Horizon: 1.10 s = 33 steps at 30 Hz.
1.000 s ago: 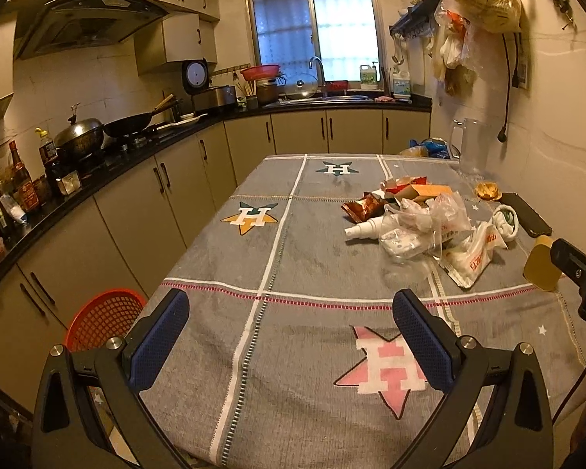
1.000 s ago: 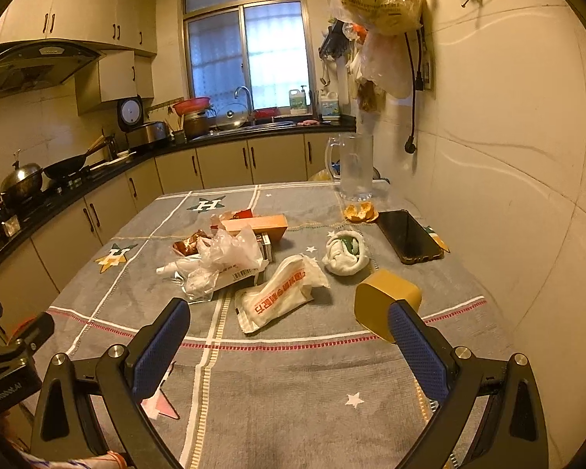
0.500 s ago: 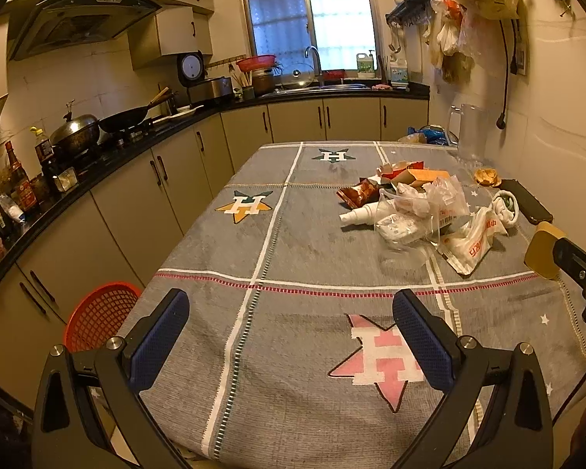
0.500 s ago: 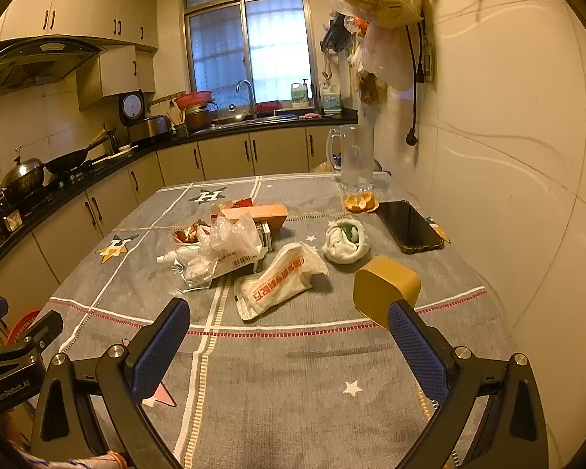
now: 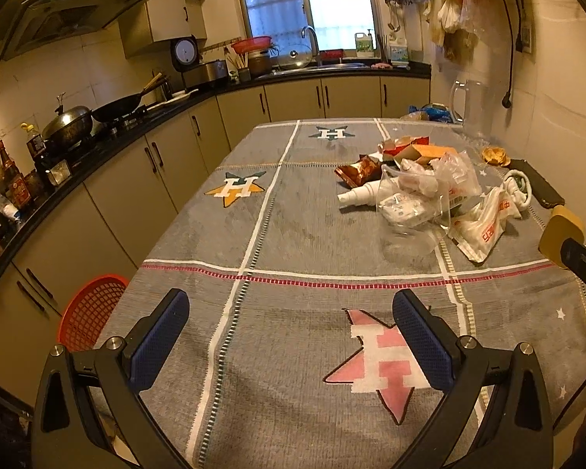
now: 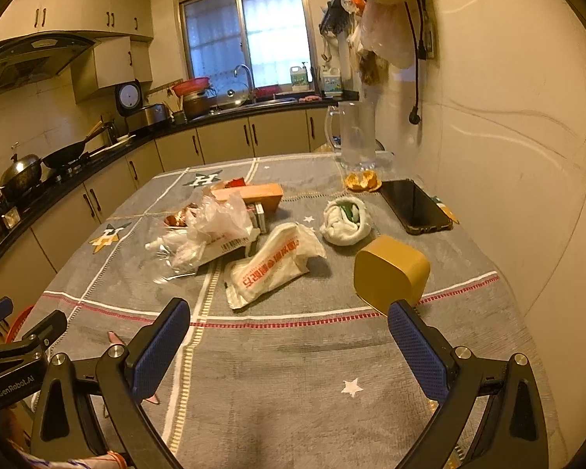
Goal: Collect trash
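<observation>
**Approach to the trash pile, both jaws spread**

Trash lay heaped at about one o'clock on the grey star-patterned tablecloth [image 5: 293, 234]: a white printed plastic wrapper [image 6: 271, 265], crumpled clear plastic bags [image 6: 215, 222], a small white spray bottle [image 5: 357, 195], a brown foil snack packet [image 5: 355, 174] and a flat orange cardboard box [image 6: 254, 195]. The left gripper [image 5: 291, 342] and the right gripper [image 6: 289, 348] both hovered over bare cloth at six o'clock, jaws spread wide and empty, well apart from the pile. A red mesh plastic basket [image 5: 88, 308] stood on the floor at eight o'clock of the left view, a likely receptacle. A mustard-yellow rounded block [image 6: 390, 269] sat just beyond the right gripper's outer finger at two o'clock; a black phone [image 6: 414, 207] lay farther off by the wall. Judged best practice: the right gripper should advance toward twelve o'clock, straddle the nearest wrapper, descend until the pads meet the cloth, then close on a bunched fold, avoiding the block and phone.
</observation>
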Motion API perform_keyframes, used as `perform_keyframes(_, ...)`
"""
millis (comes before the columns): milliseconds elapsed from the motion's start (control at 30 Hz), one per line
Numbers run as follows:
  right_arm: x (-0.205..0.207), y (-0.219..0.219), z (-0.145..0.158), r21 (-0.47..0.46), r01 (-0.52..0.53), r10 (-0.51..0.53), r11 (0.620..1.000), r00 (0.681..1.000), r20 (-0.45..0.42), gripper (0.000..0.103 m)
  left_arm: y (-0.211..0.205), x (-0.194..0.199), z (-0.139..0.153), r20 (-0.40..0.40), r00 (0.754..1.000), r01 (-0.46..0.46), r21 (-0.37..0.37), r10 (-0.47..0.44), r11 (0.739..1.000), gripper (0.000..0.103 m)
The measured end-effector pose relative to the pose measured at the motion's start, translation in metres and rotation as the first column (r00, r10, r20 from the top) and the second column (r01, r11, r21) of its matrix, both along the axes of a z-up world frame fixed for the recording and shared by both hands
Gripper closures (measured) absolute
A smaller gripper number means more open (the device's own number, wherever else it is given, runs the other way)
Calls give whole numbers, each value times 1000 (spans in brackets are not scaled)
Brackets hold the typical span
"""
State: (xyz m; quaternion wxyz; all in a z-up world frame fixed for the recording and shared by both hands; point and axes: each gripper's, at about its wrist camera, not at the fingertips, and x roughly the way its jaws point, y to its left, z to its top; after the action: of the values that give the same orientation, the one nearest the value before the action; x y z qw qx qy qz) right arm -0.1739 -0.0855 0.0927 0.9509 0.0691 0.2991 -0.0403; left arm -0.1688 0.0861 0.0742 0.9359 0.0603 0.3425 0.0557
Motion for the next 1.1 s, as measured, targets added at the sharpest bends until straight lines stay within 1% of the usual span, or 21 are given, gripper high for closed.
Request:
perform_keyframes(333,26,-19,-19,47,10,-8,999,998,-55,0,-7,26,-18,-66,998,10,21,-9,1000,0)
perform_keyframes(433,32,-27,-24,78,6,0,997,997,-79,0,-7,34,-19,-74,997,24,38,-21,999,0)
perform_keyframes(500,36,-31,-25,80,5,2,997,996,-87,0,-6,40,-16,-71,997,39,40,-36,998,0)
perform_keyframes(633,42,-43,-25,65,9,-3,998,996,-90,0,-8,54,-4,-69,993,102,15,-101,995,0)
perform_keyframes(767,54,-61,-24,65,2,5,998,995,-102,0,-20,75,6,-59,977,207,-13,-207,978,0)
perform_keyframes(867,68,-77,-18,78,-3,11,997,995,-99,0,-32,94,5,-62,965,253,-11,-253,967,0)
perform_keyframes(933,80,-88,-15,83,2,6,997,995,-101,1,-40,108,-1,-76,958,276,-18,-276,961,0)
perform_keyframes(1000,93,-96,-14,95,5,6,995,993,-117,4,-46,124,-9,-118,951,283,-53,-287,958,0)
perform_keyframes(1100,109,-106,-13,133,-15,32,991,992,-125,7,-47,143,-18,-155,940,285,-134,-304,949,0)
